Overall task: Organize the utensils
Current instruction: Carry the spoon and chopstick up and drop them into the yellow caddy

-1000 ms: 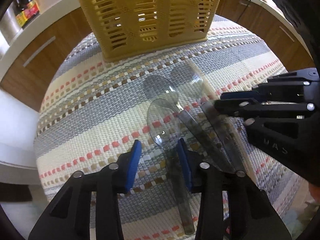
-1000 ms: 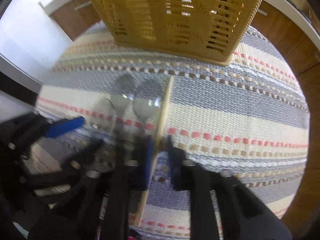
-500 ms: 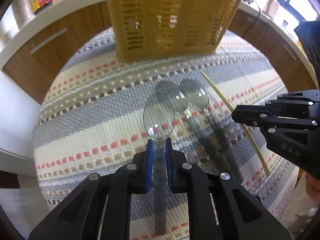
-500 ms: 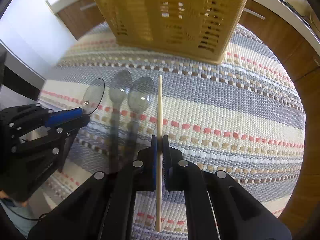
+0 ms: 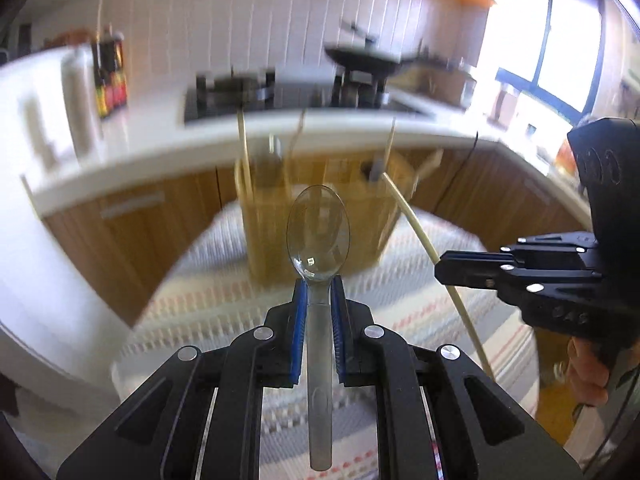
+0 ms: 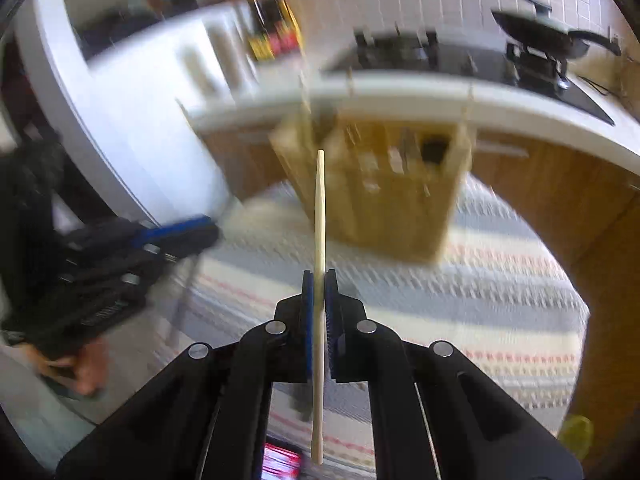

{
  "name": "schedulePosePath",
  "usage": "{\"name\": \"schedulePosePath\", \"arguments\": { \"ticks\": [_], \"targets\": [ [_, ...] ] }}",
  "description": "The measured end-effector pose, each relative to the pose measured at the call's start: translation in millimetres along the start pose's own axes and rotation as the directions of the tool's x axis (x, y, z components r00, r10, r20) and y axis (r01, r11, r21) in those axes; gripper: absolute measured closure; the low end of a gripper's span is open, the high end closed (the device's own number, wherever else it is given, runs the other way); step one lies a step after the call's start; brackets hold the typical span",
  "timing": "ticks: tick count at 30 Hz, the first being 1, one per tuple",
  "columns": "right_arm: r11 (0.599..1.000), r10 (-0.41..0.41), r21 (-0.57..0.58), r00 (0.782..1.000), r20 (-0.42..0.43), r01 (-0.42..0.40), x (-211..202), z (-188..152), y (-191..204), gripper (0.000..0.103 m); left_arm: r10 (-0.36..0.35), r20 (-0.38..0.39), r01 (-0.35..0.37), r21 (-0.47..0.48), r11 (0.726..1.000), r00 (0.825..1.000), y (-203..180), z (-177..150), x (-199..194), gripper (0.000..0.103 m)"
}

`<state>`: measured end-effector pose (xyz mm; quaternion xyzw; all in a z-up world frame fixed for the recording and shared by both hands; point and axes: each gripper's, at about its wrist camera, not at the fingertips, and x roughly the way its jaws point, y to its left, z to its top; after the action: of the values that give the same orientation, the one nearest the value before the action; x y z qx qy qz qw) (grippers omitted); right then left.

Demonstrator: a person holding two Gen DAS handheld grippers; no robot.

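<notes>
My left gripper point(image 5: 319, 286) is shut on a clear plastic spoon point(image 5: 319, 232), held by its handle with the bowl pointing forward, above the striped mat point(image 5: 224, 312). My right gripper point(image 6: 319, 280) is shut on a pale wooden chopstick point(image 6: 320, 208), lifted off the mat. The yellow slotted utensil basket point(image 5: 320, 200) stands ahead of both, blurred, with several sticks upright in it; it also shows in the right wrist view point(image 6: 384, 188). The right gripper point(image 5: 444, 268) shows at the right of the left wrist view with the chopstick point(image 5: 424, 236). The left gripper point(image 6: 200, 230) shows at the left of the right wrist view.
The round table carries a striped woven mat point(image 6: 500, 292). Behind it runs a white kitchen counter point(image 5: 160, 152) with a stove point(image 5: 232, 92), a pan point(image 6: 536, 36) and sauce bottles point(image 5: 110, 76). Wooden cabinets point(image 5: 132, 220) stand below.
Both grippers closed on their utensils and lifted them off the mat. The views tilted up from the table top toward the basket and the kitchen counter.
</notes>
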<state>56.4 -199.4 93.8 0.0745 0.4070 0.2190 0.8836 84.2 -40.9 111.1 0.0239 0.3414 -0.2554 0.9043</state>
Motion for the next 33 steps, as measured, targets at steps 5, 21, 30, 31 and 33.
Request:
{"name": "schedulePosePath", "arguments": {
  "ticks": [5, 21, 30, 31, 33],
  "targets": [
    [0.999, 0.027, -0.026, 0.959, 0.283, -0.021, -72.7, 51.6, 2.9, 0.099, -0.027, 0.174, 0.035, -0.043, 0.998, 0.984, -0.5, 55.3, -40.9, 0.093],
    [0.993, -0.093, -0.001, 0.766, 0.636, 0.121, -71.1, 112.5, -40.8, 0.099, -0.001, 0.520, 0.050, -0.079, 0.996, 0.854, 18.0, 111.8, 8.6, 0.093],
    [0.987, -0.142, 0.026, 0.776, 0.615, 0.160, -4.0, 106.6, -76.0, 0.099, 0.086, 0.534, -0.024, -0.121, 0.992, 0.841, 40.2, 101.3, 63.8, 0.093],
    [0.986, -0.142, 0.018, 0.778, 0.612, 0.166, 2.6, 105.3, -77.9, 0.099, 0.089, 0.530, -0.026, -0.126, 0.992, 0.843, 41.8, 99.9, 69.3, 0.093],
    [0.985, -0.141, 0.007, 0.777, 0.613, 0.173, 9.5, 103.6, -78.3, 0.099, 0.094, 0.527, -0.027, -0.134, 0.991, 0.845, 45.1, 97.1, 78.4, 0.093]
  ]
}}
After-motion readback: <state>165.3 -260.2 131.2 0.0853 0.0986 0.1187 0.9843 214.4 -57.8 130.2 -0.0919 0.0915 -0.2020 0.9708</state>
